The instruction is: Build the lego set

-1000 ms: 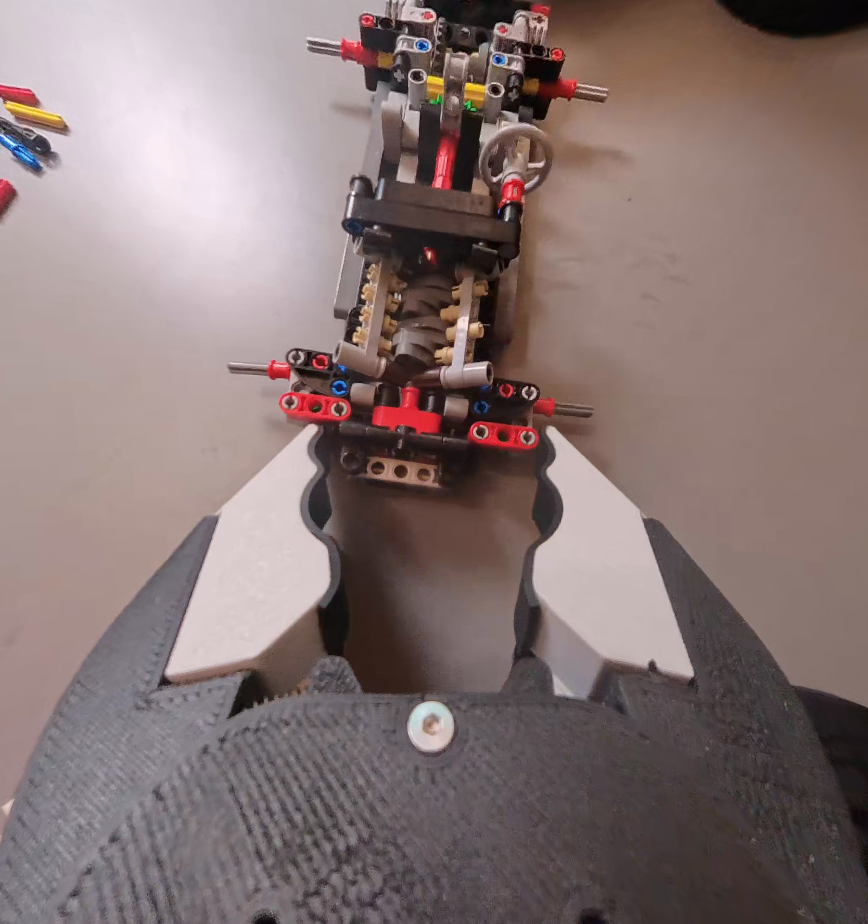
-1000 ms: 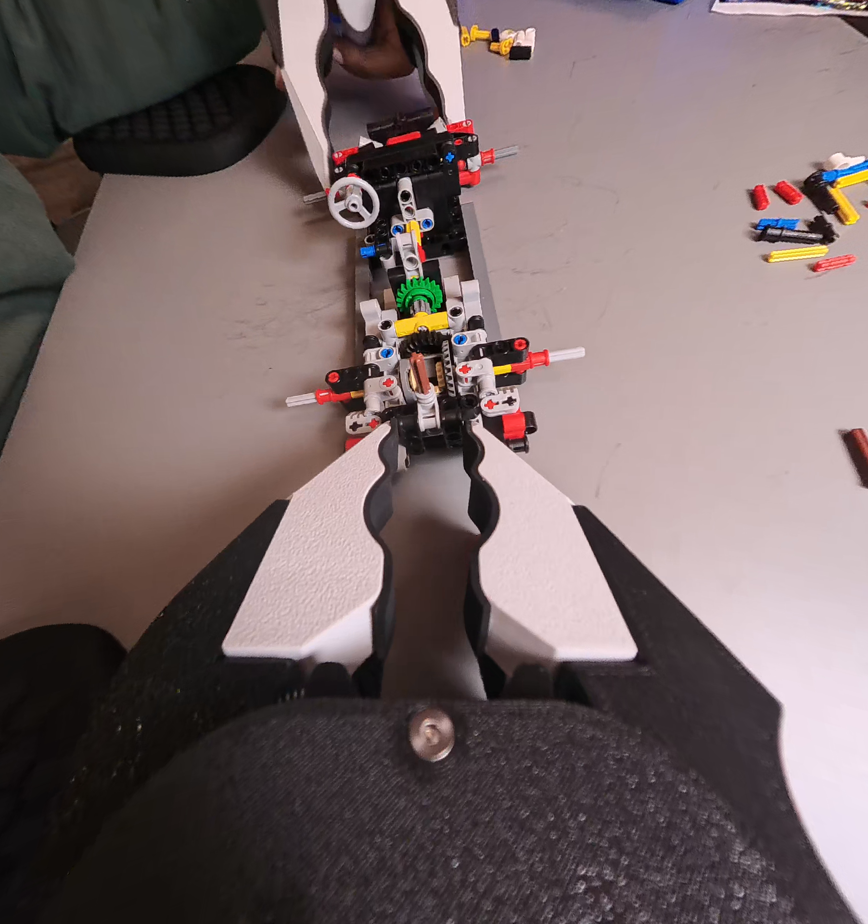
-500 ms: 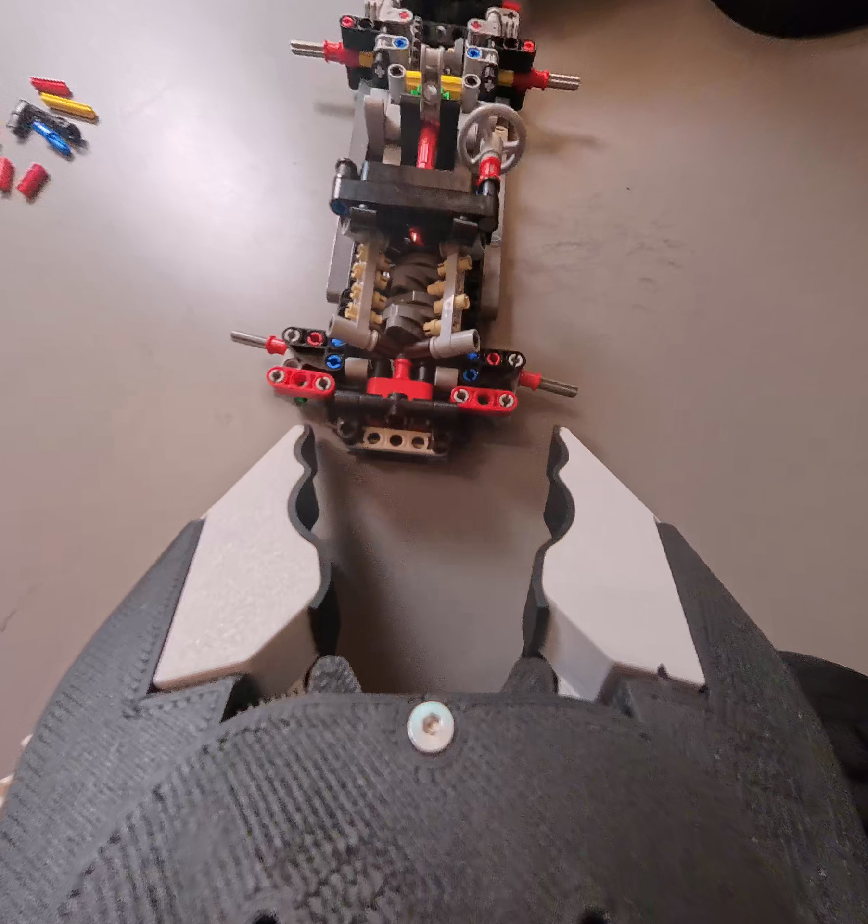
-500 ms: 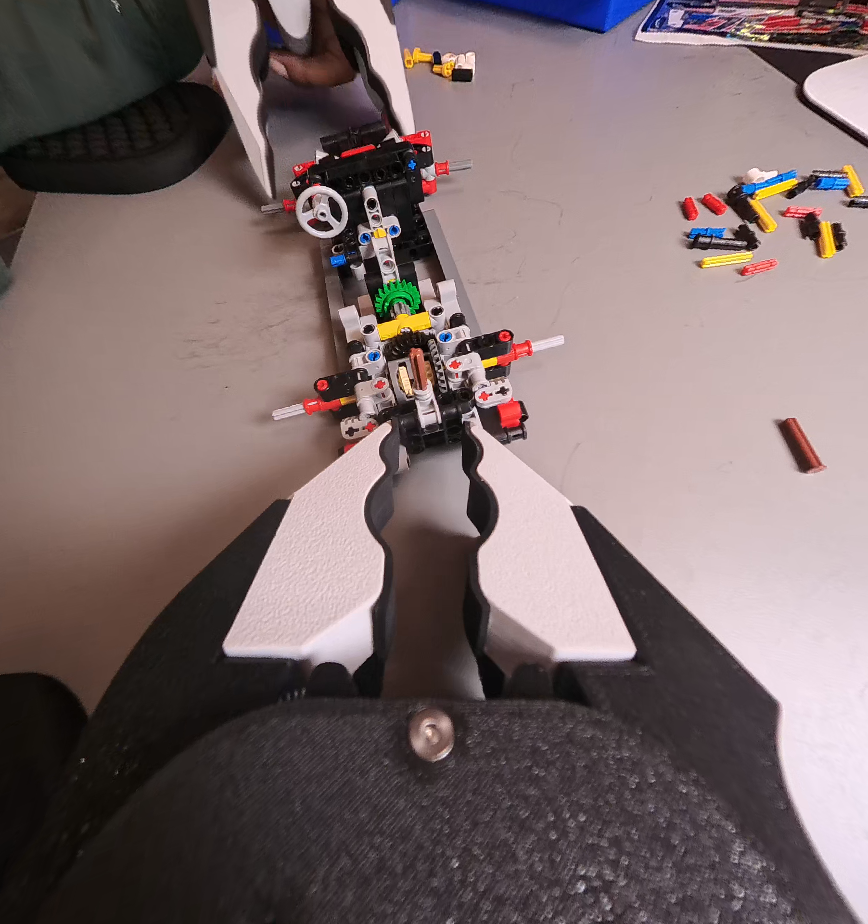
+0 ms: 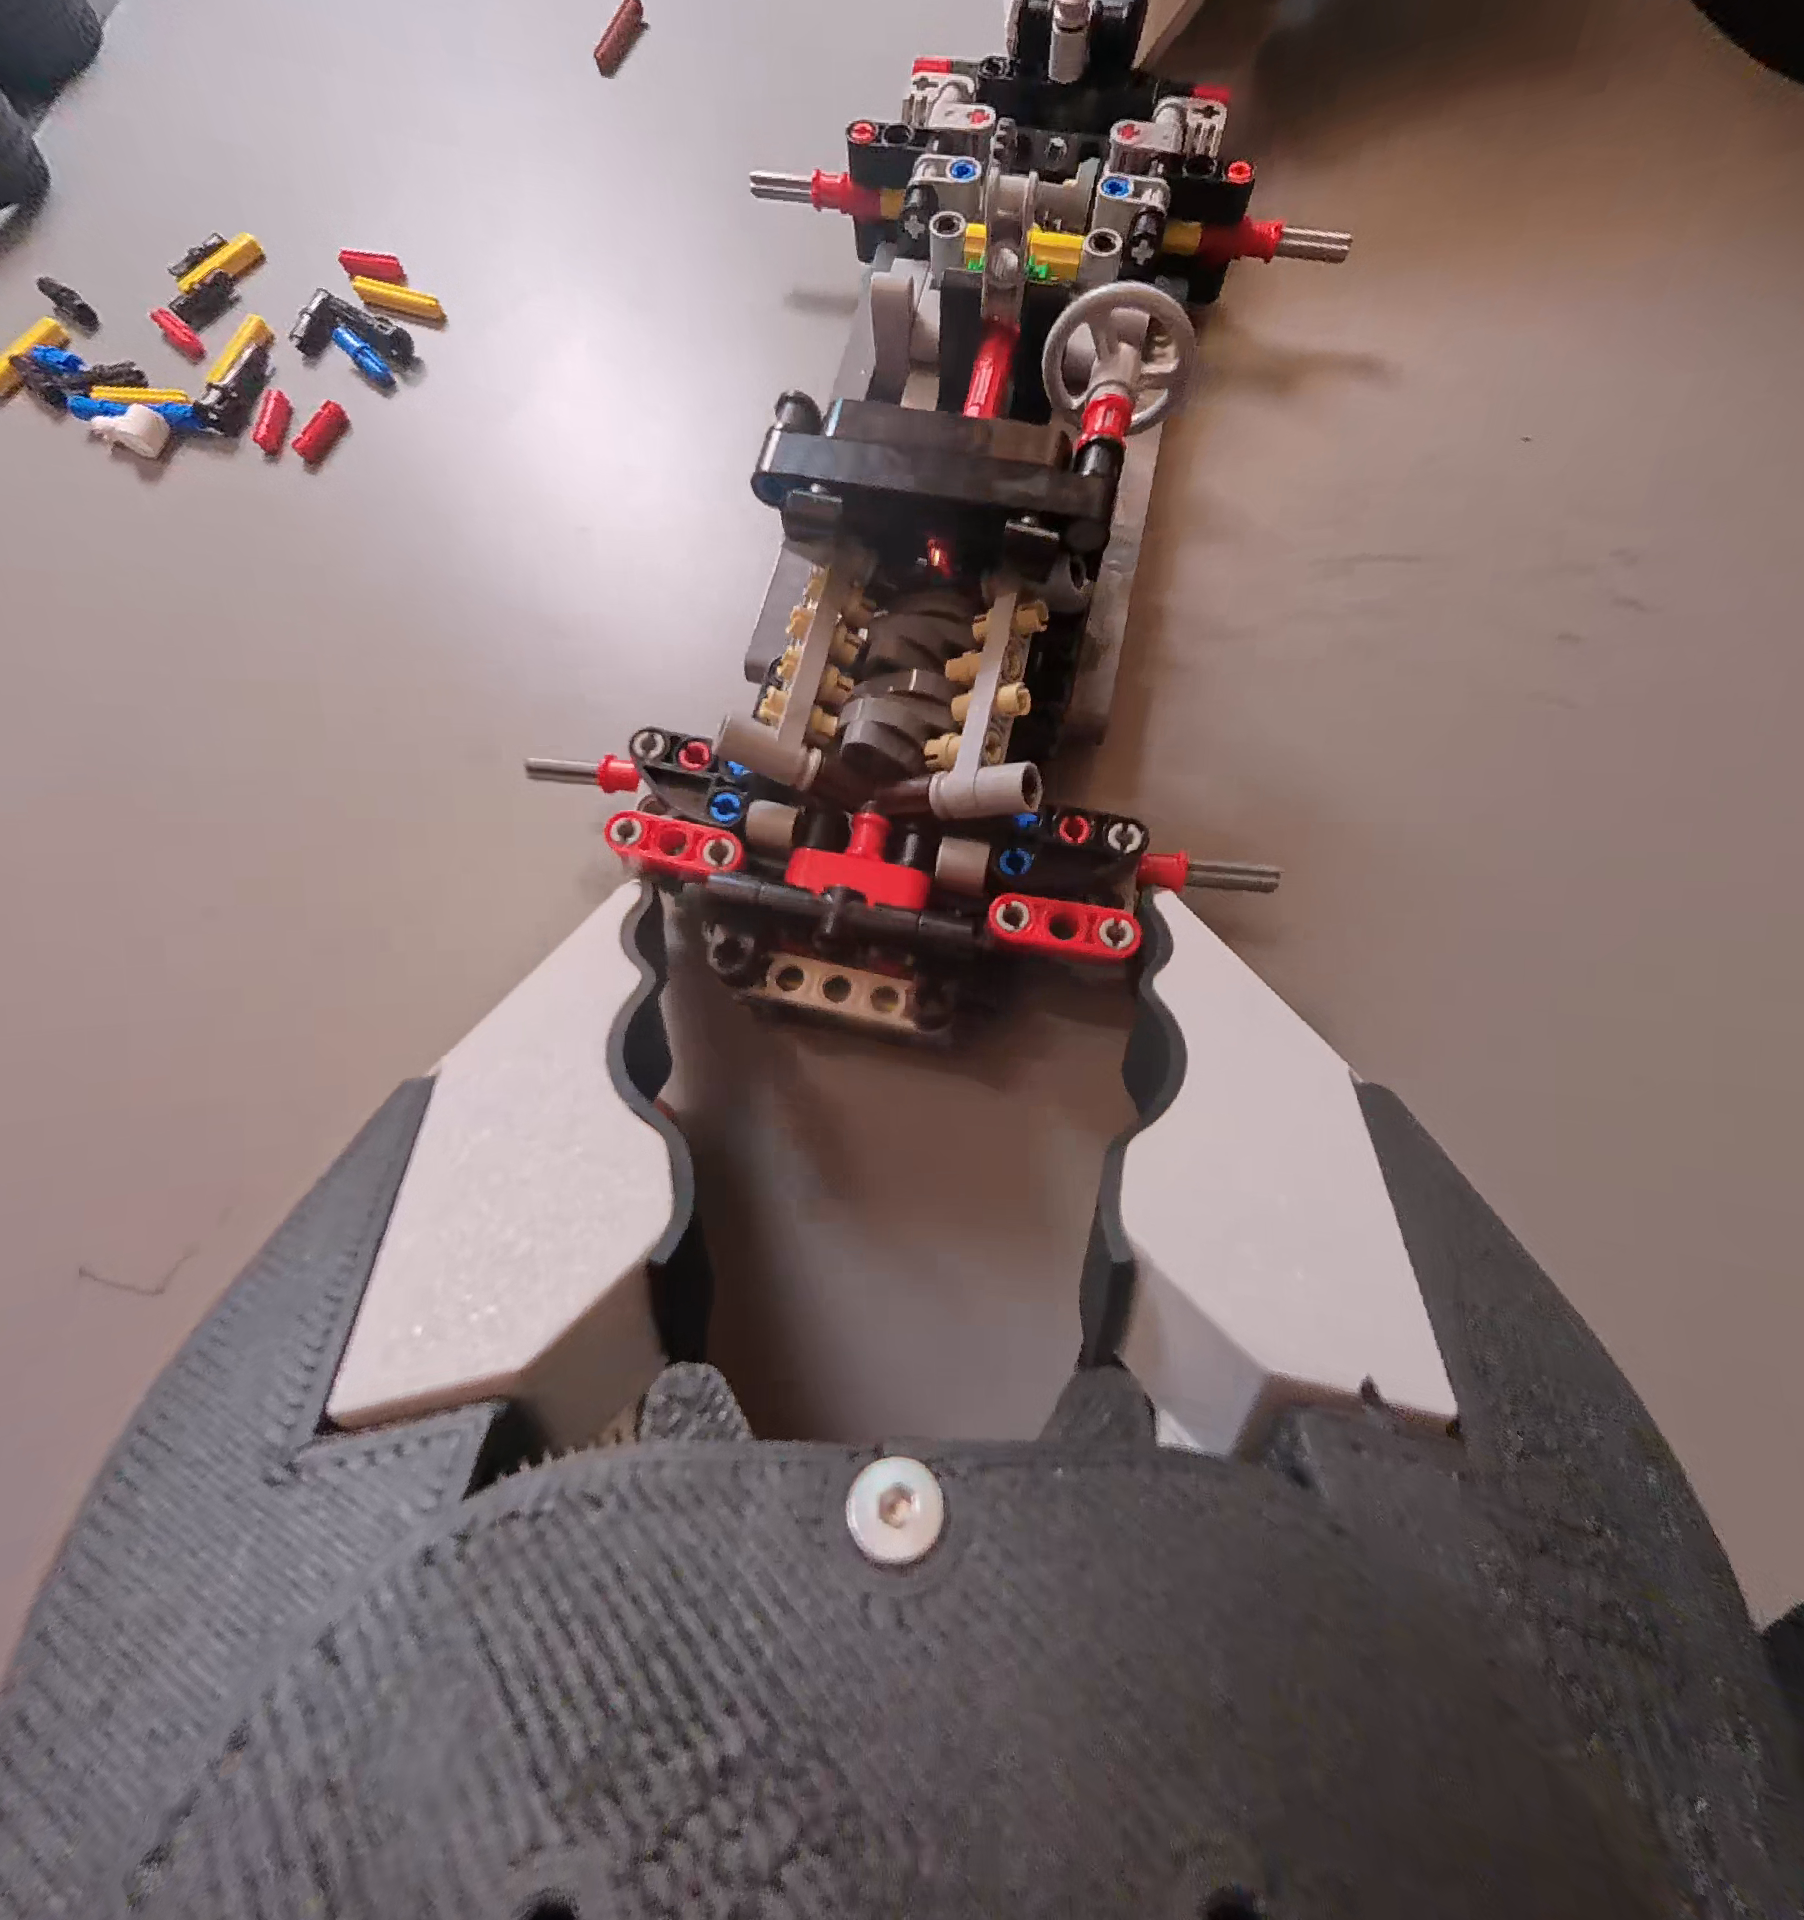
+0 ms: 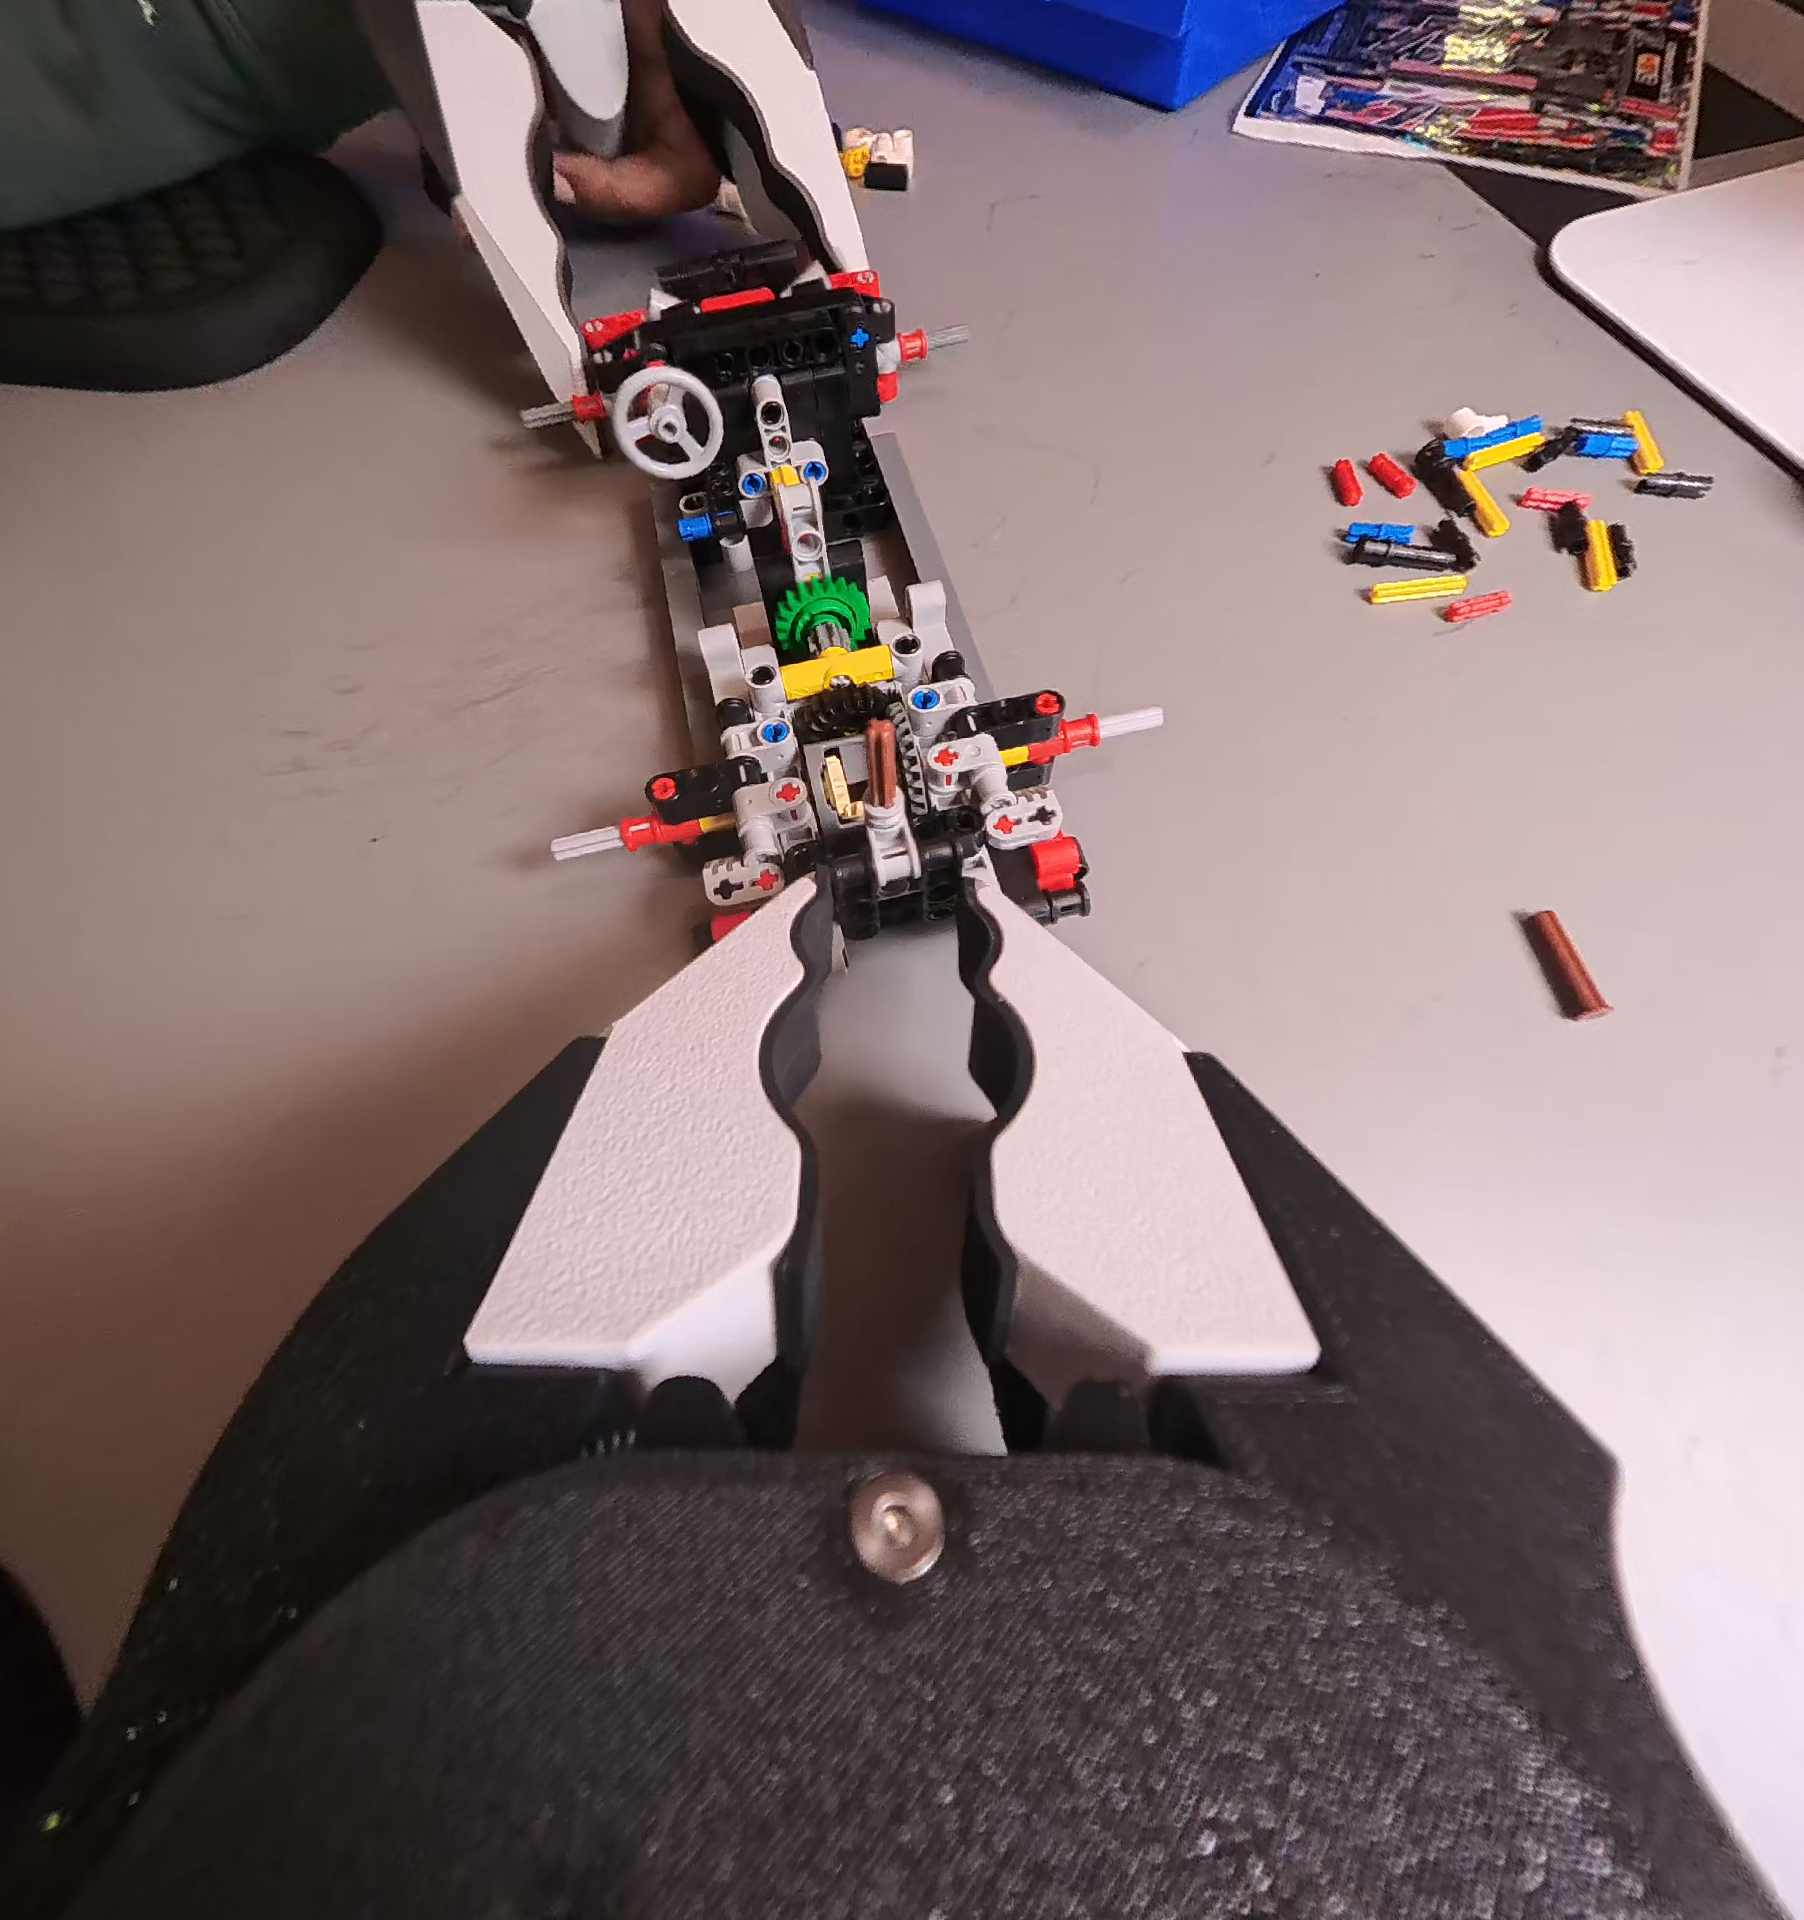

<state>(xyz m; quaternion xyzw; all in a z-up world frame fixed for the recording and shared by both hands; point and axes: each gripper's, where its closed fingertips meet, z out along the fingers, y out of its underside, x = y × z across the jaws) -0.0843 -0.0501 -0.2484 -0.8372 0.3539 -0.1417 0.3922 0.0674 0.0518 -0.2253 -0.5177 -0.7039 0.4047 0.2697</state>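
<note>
**Two claws, one at each end of the chassis**

Both of my claws meet the long, partly built lego car chassis (image 5: 939,582) of black, grey and red beams, which lies flat on the grey matte surface (image 5: 1500,727) and runs lengthwise between them.

My left claw (image 5: 893,914) is spread wide. Its white fingers (image 5: 555,1122) flank the end that carries the red three-hole beams and a tan beam, with the tips level with the chassis sides; I cannot tell whether they touch it. In the right wrist view this same claw (image 6: 711,322) frames the far end, close to the small grey steering wheel (image 6: 666,423).

My right claw (image 6: 893,899) is clenched on the black block at the opposite end of the chassis, the dark inner pads pressing its two sides. Just past the tips sit a short brown axle standing in the gearing and, farther along, a green toothed gear (image 6: 818,613).

Thin grey axles (image 6: 1116,724) stick out sideways near both ends.

Loose small pins and connectors (image 6: 1500,499) in red, yellow, blue and black lie scattered to my right, well apart from the chassis. A single brown cylindrical axle piece (image 6: 1565,964) lies alone, nearer to my right claw. At the surface's far edge are a blue box (image 6: 1106,42) and a colourful printed booklet (image 6: 1480,83).
</note>
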